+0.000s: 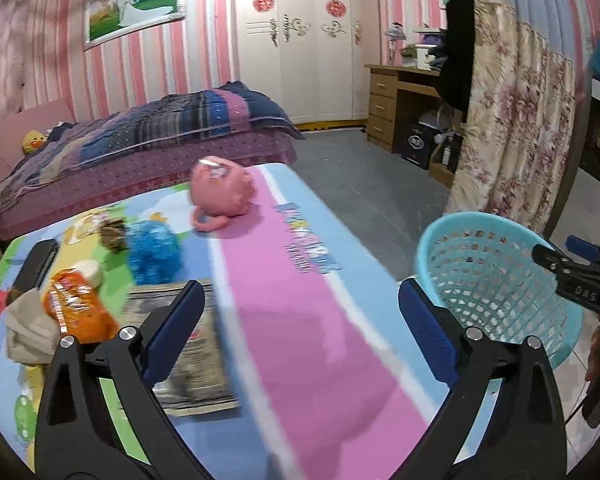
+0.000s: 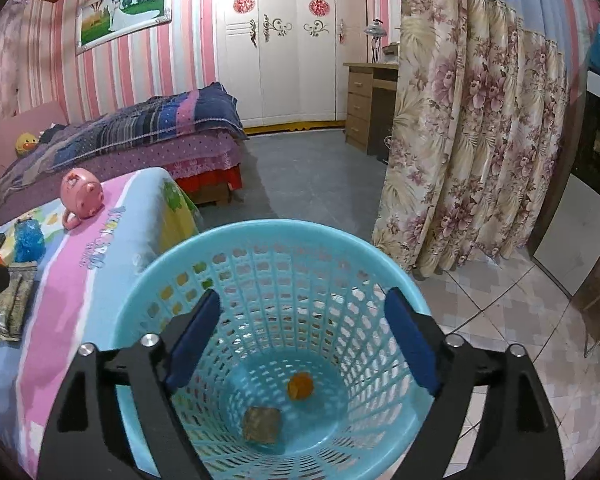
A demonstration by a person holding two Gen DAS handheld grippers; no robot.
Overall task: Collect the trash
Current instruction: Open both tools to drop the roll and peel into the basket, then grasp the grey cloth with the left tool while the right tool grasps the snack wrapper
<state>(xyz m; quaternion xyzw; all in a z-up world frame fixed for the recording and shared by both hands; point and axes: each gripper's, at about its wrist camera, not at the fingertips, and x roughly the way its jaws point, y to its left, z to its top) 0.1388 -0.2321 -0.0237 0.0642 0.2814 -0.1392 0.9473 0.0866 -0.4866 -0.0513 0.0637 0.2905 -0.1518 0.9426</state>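
While two scraps sit in the basket (image 2: 236, 236), our tools, left (image 1: 300, 328) and right (image 2: 302, 340), gape empty; wrapper (image 1: 76, 308), blue wad (image 1: 154, 252) remain on the worktop (image 1: 320, 340).

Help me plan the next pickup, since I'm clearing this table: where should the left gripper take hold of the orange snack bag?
Probably across the orange snack bag at its crumpled middle, coming down from above with the open left gripper. It lies flat on the table, soft and narrow there; a beige cloth crowds its near end.
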